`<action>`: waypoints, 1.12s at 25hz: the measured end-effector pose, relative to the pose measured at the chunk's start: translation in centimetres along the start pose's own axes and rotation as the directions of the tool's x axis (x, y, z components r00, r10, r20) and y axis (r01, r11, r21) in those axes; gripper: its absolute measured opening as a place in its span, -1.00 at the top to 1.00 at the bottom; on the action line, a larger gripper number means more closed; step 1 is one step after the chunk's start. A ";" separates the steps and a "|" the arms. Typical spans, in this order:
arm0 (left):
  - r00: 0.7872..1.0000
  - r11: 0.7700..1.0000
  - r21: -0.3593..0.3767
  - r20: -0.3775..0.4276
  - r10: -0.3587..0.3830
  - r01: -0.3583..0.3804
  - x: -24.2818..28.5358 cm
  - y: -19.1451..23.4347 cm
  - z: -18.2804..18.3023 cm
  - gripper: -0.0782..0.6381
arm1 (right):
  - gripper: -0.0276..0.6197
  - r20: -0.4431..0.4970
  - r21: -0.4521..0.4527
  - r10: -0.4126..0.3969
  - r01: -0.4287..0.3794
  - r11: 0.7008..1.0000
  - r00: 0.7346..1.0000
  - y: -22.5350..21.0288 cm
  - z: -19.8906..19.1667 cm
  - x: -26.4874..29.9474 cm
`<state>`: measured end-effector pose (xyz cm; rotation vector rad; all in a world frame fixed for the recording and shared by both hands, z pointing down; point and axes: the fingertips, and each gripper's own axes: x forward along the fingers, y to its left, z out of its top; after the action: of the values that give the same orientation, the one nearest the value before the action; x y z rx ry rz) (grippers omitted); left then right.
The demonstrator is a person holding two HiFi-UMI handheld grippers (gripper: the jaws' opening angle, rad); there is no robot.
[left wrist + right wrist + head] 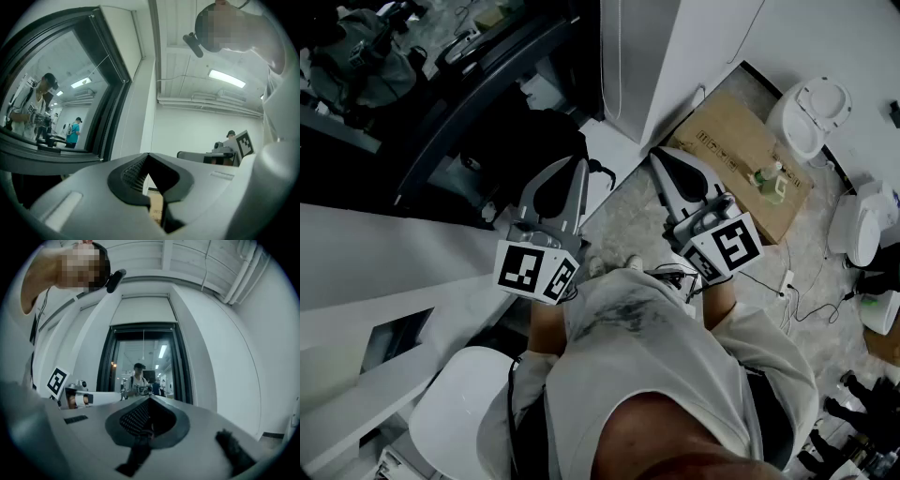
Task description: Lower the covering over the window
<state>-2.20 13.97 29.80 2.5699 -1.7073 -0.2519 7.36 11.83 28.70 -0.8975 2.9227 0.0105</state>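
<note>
Evidently not begun: window bare, both claws pinched shut on nothing

The left gripper (570,173) and right gripper (667,167) are held level and side by side. Their jaws are pressed together with nothing between them, likely because nothing is within reach to take. The window (143,366) stands at twelve o'clock in the right gripper view and ten o'clock in the left one, its glass uncovered. A thin cord (143,345) hangs at its middle; the covering probably sits rolled up above

Lower part of window (143,357) behind right tool (149,400)
</note>
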 end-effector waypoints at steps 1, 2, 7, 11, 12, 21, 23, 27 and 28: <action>1.000 1.000 0.001 -0.003 0.003 -0.003 0.0 -0.1 -0.1 0.77 | 0.87 0.000 -0.003 0.002 -0.002 1.000 1.000 -0.1 -0.1 -0.1; 1.000 1.000 0.003 -0.005 0.006 -0.006 0.1 -0.2 -0.2 0.77 | 0.87 0.000 -0.005 0.003 -0.003 1.000 1.000 -0.1 -0.1 -0.2; 1.000 1.000 -0.026 0.020 -0.009 0.009 0.2 -1.1 0.0 0.77 | 0.86 0.020 -0.013 -0.017 0.017 1.000 1.000 -0.7 0.3 -1.2; 0.999 0.999 -0.049 0.030 -0.009 0.011 0.5 -2.0 0.0 0.76 | 0.86 0.020 -0.028 0.007 -0.006 1.000 1.000 -1.1 0.3 -2.0; 1.000 0.999 -0.036 0.023 0.001 0.000 0.6 -2.2 -0.2 0.77 | 0.86 0.016 -0.038 0.017 -0.016 0.999 1.000 -1.2 0.2 -2.2; 0.998 0.998 0.014 -0.017 0.053 -0.053 1.4 -3.6 -1.0 0.76 | 0.86 0.006 -0.047 0.038 -0.038 0.998 0.999 -2.2 0.2 -2.8; 0.998 0.998 0.017 -0.016 0.060 -0.059 1.8 -3.2 -0.9 0.76 | 0.86 0.006 -0.046 0.033 -0.032 0.998 0.999 -2.6 0.2 -2.5; 0.998 0.998 0.011 -0.014 0.063 -0.063 2.8 -2.4 -0.8 0.76 | 0.86 -0.010 -0.044 0.019 -0.020 0.999 1.000 -3.6 0.0 -1.8; 0.998 0.998 0.011 -0.013 0.061 -0.061 3.2 -2.2 -0.8 0.76 | 0.86 0.003 -0.048 0.027 -0.027 0.999 1.000 -3.7 0.2 -1.5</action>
<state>1.12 11.85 29.96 2.5150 -1.7838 -0.2229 10.67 9.60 28.73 -0.8638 2.9432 0.0834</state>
